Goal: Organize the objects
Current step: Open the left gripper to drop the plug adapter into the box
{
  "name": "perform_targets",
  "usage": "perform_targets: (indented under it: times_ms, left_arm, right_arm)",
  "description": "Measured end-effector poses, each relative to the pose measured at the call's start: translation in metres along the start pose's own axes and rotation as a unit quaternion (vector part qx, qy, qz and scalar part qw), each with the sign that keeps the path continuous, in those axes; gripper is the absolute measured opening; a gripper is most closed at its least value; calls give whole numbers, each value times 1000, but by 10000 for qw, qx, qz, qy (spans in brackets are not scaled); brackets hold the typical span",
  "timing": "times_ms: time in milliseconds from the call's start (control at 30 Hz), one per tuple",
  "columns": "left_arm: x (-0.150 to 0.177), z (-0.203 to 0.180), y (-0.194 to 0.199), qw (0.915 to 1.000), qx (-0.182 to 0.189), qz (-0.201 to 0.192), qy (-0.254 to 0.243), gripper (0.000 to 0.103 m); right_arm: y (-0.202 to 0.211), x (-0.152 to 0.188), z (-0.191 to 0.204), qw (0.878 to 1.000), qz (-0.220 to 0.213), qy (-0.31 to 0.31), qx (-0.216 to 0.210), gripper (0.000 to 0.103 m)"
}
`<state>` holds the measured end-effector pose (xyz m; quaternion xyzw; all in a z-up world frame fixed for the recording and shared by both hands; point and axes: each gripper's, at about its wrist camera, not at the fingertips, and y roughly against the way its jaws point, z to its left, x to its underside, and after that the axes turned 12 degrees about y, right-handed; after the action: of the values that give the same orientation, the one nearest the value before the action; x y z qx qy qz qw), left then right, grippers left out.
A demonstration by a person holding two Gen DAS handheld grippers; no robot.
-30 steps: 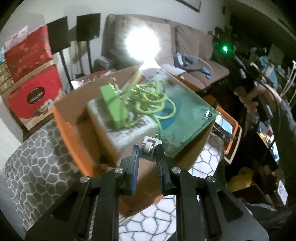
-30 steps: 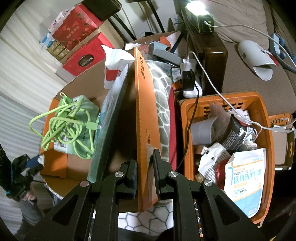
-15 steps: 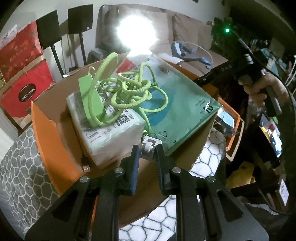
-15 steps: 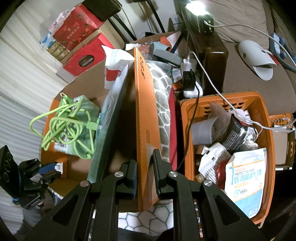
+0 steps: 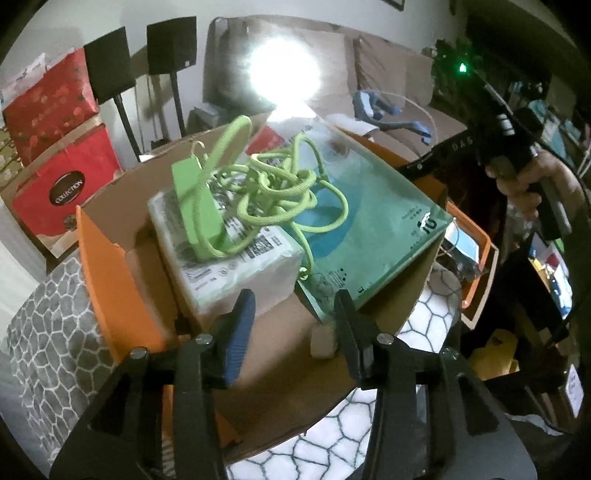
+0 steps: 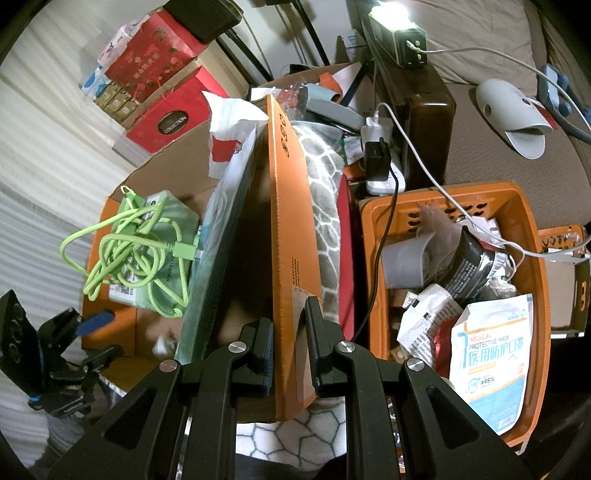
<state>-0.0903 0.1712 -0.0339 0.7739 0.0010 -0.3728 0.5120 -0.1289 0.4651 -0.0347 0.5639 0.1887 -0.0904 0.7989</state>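
Small white plug adapter (image 5: 323, 341) drops from opening left fingers (image 5: 242, 330); right fingers (image 6: 317, 347) pinching orange cardboard box flap (image 6: 291, 236) might slip, tipping contents.

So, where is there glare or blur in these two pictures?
Left wrist view: a bright lamp blows out the top centre, and the small white piece between the opening jaws is smeared. Right wrist view: mostly sharp, with the same lamp glaring; both views bend at the edges.
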Motion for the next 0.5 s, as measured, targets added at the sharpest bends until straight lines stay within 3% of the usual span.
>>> perform_targets:
  times_ms: [67, 233, 300, 500]
  left_arm:
    - [-1, 2, 3, 10000, -49, -26, 22, 44]
    - [-6, 10, 18, 9986, -334, -352, 220, 85]
    - [-9, 17, 25, 9970, -449, -481, 407, 93]
    - [-14, 41, 40, 9911, -694, -743, 860, 99]
  right_arm:
    - [0, 1, 0, 10000, 1, -3, -3, 14]
    - [0, 0, 1, 10000, -2, -3, -4, 14]
    - [0, 0, 1, 10000, -1, -1, -1, 14]
    - [0, 0, 0, 10000, -4, -5, -6, 14]
